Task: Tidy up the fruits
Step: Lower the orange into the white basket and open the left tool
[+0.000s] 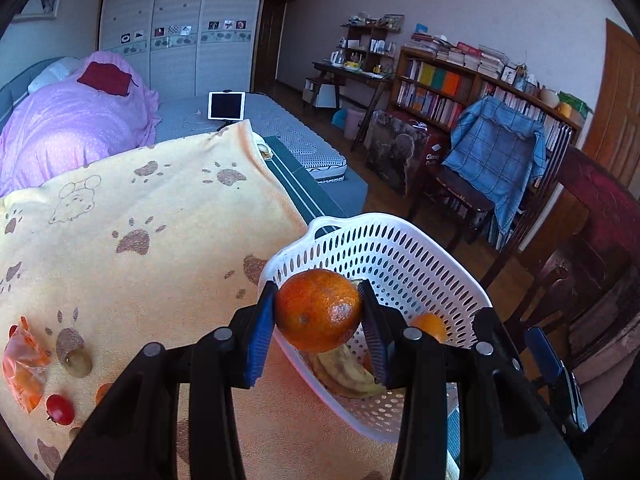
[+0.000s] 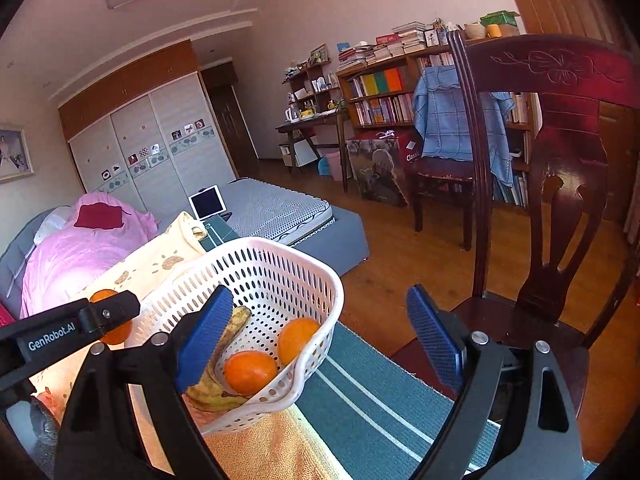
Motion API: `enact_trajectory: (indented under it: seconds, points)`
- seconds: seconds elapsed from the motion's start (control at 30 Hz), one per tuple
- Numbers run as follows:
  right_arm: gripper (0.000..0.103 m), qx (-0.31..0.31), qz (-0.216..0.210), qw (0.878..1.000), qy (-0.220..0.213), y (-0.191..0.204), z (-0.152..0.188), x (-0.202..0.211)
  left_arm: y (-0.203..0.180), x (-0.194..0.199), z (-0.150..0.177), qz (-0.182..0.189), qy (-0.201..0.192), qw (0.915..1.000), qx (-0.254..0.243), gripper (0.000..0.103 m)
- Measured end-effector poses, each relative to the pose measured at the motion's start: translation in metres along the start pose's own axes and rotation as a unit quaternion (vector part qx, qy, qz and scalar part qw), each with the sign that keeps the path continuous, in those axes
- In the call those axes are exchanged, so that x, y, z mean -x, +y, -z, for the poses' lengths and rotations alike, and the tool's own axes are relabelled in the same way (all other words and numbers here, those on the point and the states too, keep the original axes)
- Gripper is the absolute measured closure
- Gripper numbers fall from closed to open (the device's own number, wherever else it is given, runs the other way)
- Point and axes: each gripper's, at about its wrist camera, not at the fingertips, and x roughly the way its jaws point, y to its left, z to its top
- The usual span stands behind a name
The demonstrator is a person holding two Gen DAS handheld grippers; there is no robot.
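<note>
**Orange held at the basket's rim**

Left gripper [image 1: 318, 312] up front, jaws pinching a large orange [image 1: 318, 310] from both sides, blue pads pressed against the peel. Held right at the near rim of the white perforated basket [image 1: 420, 264], partly over its edge. Down inside the basket: a browning banana [image 2: 218, 360] along the near wall, plus two small oranges [image 2: 251, 372] side by side (only one peeking out in the left wrist view, behind a jaw).

Over on the right: right gripper [image 2: 320, 340] hovering just beside the basket, jaws spread wide and nothing between them, left pad overlapping the basket's near wall in the picture, right pad out over the dark wooden chair [image 2: 560, 184].

Basket sitting at the corner of the worktop, on a yellow paw-print cloth [image 1: 140, 220] with a teal striped cover [image 2: 360, 400] showing beyond it. Away to the left on the cloth: a red cherry tomato [image 1: 60, 409], a greenish round fruit [image 1: 78, 362] and an orange plastic bag [image 1: 22, 368], all well apart from the basket.
</note>
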Motion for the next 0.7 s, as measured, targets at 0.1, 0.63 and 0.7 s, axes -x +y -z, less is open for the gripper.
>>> enact_trajectory:
  seconds: [0.1, 0.63, 0.7]
  points:
    - [0.013, -0.001, 0.000, 1.000, 0.002, -0.002, -0.001, -0.002, 0.001, -0.003, 0.000, -0.009, -0.005, 0.9999, -0.004, 0.051]
    - [0.013, -0.002, 0.000, 1.000, 0.004, -0.002, 0.000, -0.003, 0.031, 0.027, 0.006, -0.041, -0.031, 0.9982, 0.028, 0.025]
    - [0.013, -0.002, -0.002, 1.000, 0.005, -0.002, 0.000, -0.003, 0.032, 0.031, 0.007, -0.046, -0.033, 0.9979, 0.030, 0.022]
